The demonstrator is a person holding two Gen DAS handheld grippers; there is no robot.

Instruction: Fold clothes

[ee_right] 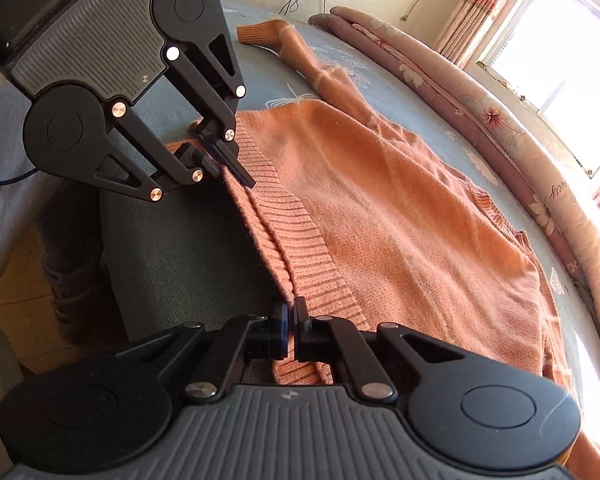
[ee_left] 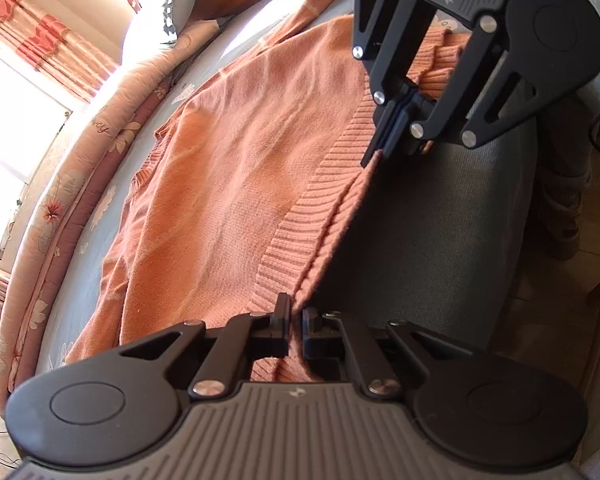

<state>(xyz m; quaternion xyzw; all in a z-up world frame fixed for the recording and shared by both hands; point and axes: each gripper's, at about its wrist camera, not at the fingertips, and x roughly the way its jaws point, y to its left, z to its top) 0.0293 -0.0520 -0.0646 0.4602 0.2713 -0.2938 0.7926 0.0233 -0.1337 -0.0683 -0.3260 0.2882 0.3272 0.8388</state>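
An orange knit sweater lies spread flat on the bed, its ribbed hem running along the near bed edge. My left gripper is shut on one end of that hem, which is pinched between its pads. My right gripper is shut on the other end, with the hem stretched straight between the two. In the right wrist view the right gripper pinches the hem of the sweater, and the left gripper grips it farther along. One sleeve trails toward the far corner.
The bed has a blue-grey flowered sheet and a dark grey side. A rolled floral quilt lines the far edge below a bright window with curtains. A pillow lies at one end. A person's leg and shoe stand beside the bed.
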